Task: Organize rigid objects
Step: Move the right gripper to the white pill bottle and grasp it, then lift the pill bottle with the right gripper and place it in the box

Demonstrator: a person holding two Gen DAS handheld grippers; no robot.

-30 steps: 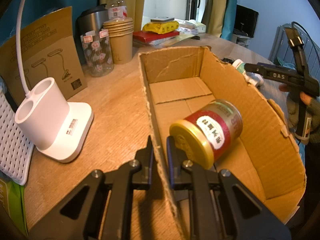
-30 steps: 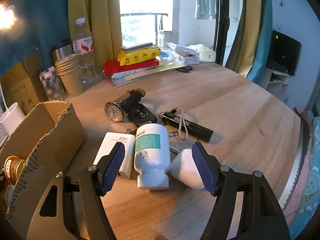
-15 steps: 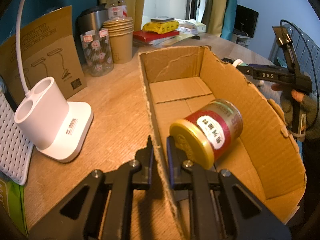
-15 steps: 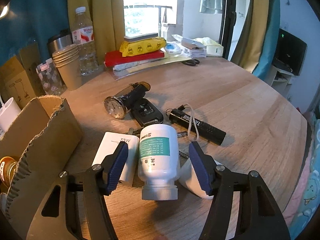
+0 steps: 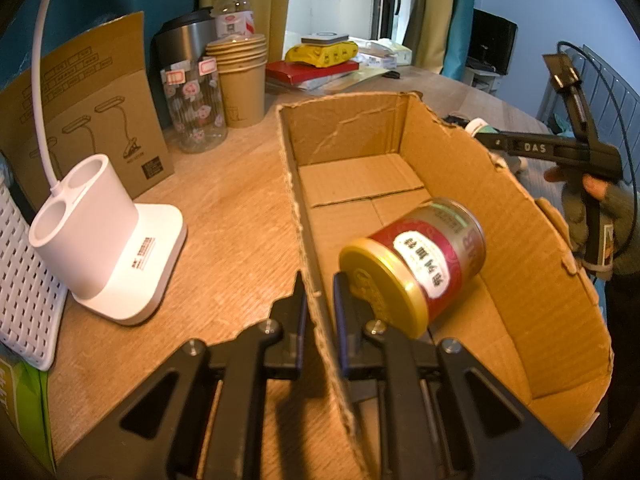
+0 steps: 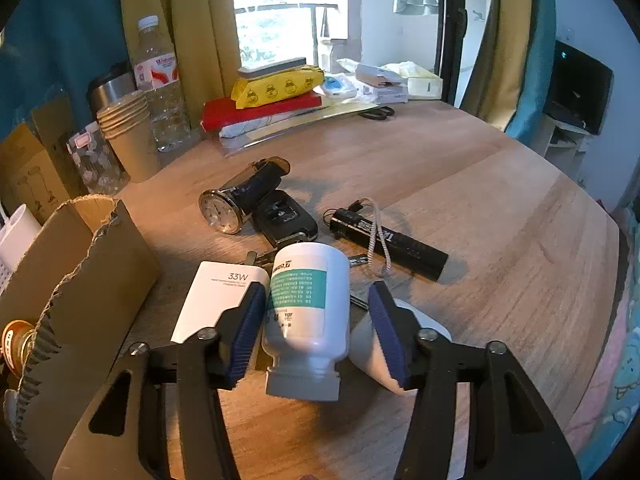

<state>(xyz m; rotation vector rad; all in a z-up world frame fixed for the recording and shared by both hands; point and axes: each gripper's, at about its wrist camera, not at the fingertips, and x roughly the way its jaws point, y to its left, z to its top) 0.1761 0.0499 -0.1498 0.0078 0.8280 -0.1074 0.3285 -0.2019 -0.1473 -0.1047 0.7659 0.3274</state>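
My right gripper has just been closing around the white bottle lying cap-toward-me on the table; its left pad sits at the bottle's side while the right pad is apart from it, so nothing is pinched. My left gripper is pressed together on the near wall of the cardboard box, with the red tin on its side inside, just right of those fingers.

Box interior mostly free — tin near end, charger and torch crowd bottle
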